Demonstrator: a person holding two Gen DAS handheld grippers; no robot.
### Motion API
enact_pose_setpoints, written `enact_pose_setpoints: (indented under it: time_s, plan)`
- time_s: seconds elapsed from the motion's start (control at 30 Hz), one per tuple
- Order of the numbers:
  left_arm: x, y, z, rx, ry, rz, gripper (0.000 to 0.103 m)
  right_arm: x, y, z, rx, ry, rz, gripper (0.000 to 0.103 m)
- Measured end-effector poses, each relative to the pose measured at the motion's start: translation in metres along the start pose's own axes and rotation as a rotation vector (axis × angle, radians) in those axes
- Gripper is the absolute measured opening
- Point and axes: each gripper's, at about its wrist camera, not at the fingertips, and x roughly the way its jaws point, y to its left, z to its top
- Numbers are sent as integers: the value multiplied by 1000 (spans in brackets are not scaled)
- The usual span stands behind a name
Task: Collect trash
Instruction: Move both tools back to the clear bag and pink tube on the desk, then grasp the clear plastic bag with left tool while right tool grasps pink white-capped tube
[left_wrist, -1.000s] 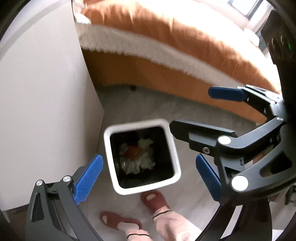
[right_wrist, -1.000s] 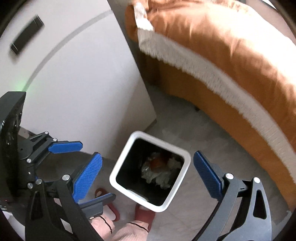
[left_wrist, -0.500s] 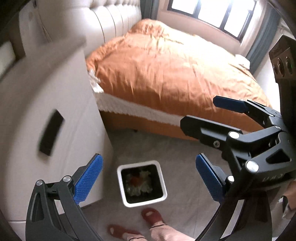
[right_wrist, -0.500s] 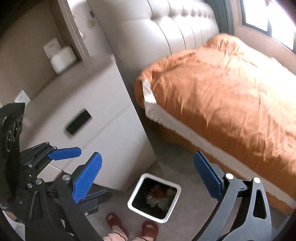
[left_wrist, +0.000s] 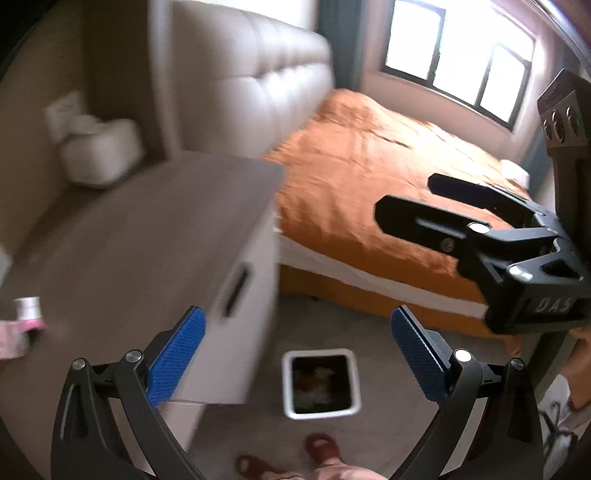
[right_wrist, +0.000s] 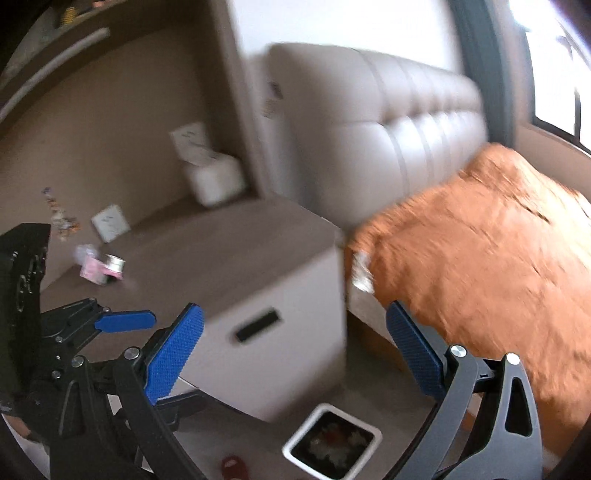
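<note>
A white square trash bin with crumpled paper and something red inside stands on the floor between the nightstand and the bed; it also shows in the right wrist view. My left gripper is open and empty, high above the bin. My right gripper is open and empty too, and shows in the left wrist view. A pink packet with a small white jar lies on the nightstand top, also seen at the left edge of the left wrist view.
The grey-topped white nightstand stands left of the bin. The bed with an orange cover is on the right. A white box sits in the wall niche. The person's slippered feet stand below the bin.
Both grippers have risen and tilted up from the bin toward the nightstand top. The bin looks smaller and lower in both views. The frames are blurred with motion.
</note>
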Motion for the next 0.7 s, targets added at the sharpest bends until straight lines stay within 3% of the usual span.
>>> enact_pose_setpoints:
  time_s: [0.4,0.53,0.7]
  plan:
    - [-101,124,-27,-202,-106,324,98,51,128,42,-149,-21,264,98]
    - [-125,168,-44,-260,-117,447,98,76,176,43,-143,5,304,98]
    - [-145,230,-59,-338,-121,508,98,101,228,38,-180,48,356,98]
